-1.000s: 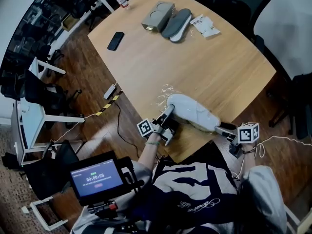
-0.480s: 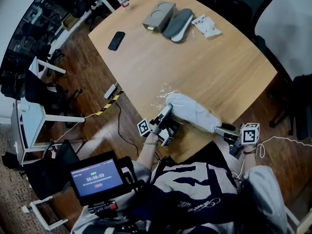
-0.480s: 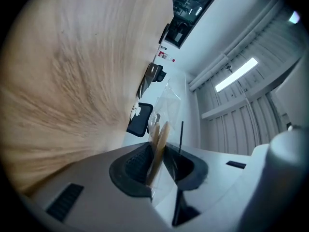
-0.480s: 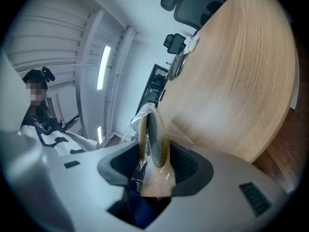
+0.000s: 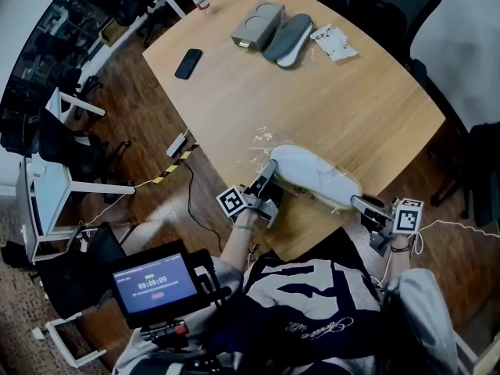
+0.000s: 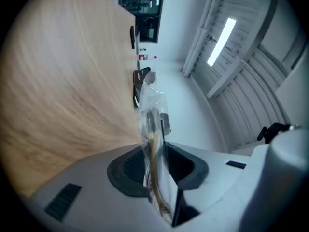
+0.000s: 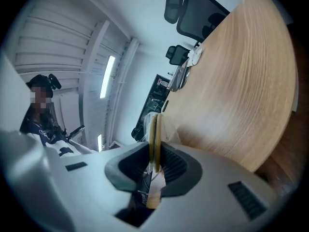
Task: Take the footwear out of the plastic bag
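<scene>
Two grips set. The left gripper (image 5: 269, 172) pinches the crinkled clear plastic bag (image 6: 153, 105), apparently with some sole edge caught in it. The right gripper (image 5: 361, 205) jaws are closing on the tan-edged end of the white flat slipper (image 5: 316, 176), which is still bagged and spans between both grippers. Hold right firm, re-pinch left on film only, then peel away lengthwise.

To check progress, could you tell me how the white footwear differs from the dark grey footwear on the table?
Wrapping: white footwear in clear plastic, dark grey footwear bare. Place: white footwear at the near edge, dark grey footwear at the far end. Both are over the table.
</scene>
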### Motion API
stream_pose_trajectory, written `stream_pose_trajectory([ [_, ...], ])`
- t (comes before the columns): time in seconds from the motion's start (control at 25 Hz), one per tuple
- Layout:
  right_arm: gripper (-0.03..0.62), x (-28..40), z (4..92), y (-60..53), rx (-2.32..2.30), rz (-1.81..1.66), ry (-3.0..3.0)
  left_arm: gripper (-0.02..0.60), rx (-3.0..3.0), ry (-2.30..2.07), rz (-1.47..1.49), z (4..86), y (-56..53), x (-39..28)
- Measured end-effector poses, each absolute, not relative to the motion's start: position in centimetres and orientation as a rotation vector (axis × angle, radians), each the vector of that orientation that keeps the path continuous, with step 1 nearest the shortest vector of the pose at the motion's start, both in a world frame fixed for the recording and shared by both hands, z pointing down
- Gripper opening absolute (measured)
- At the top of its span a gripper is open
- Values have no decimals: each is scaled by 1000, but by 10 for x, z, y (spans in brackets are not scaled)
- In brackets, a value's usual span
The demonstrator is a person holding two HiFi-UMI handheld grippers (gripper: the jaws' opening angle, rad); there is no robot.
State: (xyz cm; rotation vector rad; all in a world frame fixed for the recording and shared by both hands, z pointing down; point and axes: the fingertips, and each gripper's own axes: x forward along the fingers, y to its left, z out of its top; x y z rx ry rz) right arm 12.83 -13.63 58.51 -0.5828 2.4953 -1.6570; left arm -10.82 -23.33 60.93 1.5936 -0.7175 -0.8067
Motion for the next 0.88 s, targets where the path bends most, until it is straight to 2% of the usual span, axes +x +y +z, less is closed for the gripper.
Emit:
stream_pose_trajectory([
  [0.24,60,151,587,-129,-658,-1679,2490,78,1592,-941,-848,607,-252,-145],
  [0.44,60,166,587,-122,-771,-1666,2501,6,1707,-1133,-664,611,-254,-148],
  [0.88,60,183,577,-118,-1078,-1625,2623,5,1925,-1501,-52,620,-256,-141],
])
